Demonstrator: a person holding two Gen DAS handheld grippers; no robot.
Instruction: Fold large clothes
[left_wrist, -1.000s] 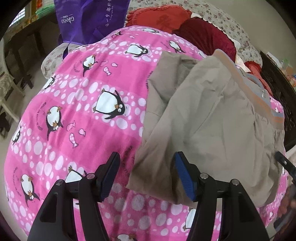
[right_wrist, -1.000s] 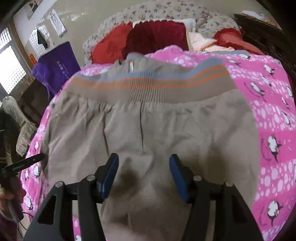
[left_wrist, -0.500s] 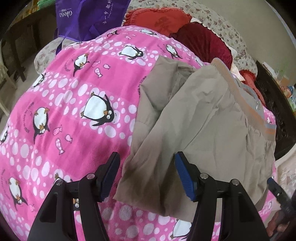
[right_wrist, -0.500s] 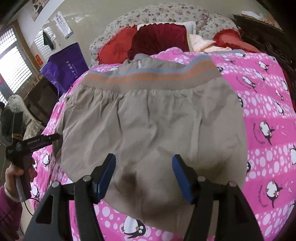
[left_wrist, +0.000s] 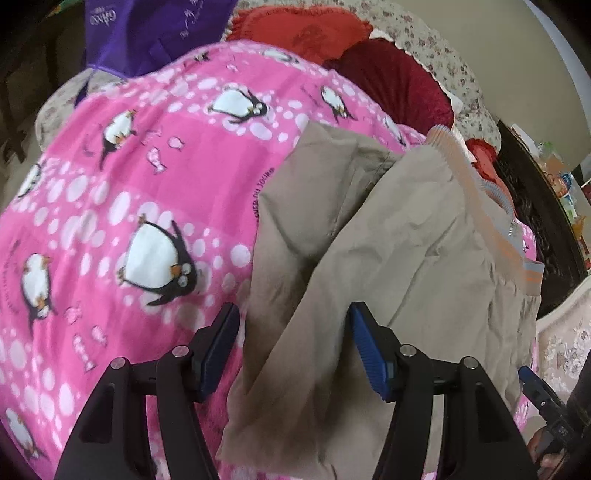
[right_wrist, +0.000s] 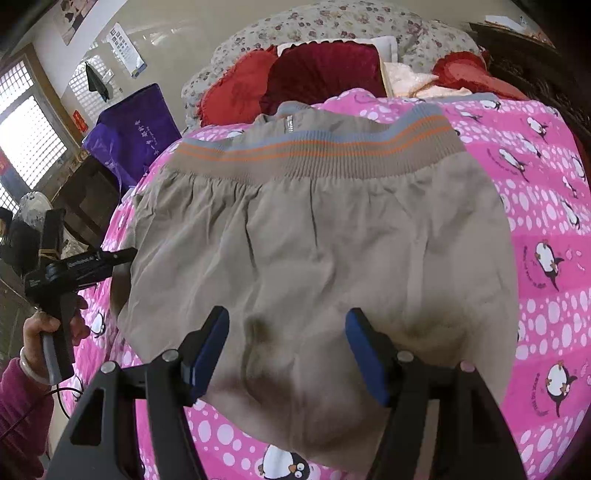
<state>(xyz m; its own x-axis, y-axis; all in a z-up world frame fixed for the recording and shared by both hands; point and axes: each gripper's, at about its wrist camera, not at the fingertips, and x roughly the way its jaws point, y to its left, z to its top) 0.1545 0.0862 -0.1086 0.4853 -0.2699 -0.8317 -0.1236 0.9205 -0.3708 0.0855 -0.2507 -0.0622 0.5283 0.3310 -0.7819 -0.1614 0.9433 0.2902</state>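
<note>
Home bedroom, penguin blanket (left_wrist: 155, 177), pillows (right_wrist: 325, 75)

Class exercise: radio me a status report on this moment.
Left gripper and right gripper open, empty. Tan ribbed-waistband garment lies partly folded on pink penguin blanket. Nothing obstructing.

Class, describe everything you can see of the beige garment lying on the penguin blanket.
The beige garment is thin, wrinkled woven cloth with a ribbed elastic band striped grey and orange, and a metal zipper at the far edge. It lies partly folded on the pink penguin blanket, one layer overlapping another. Both open grippers, left and right, hover above it, gripping nothing.
</note>
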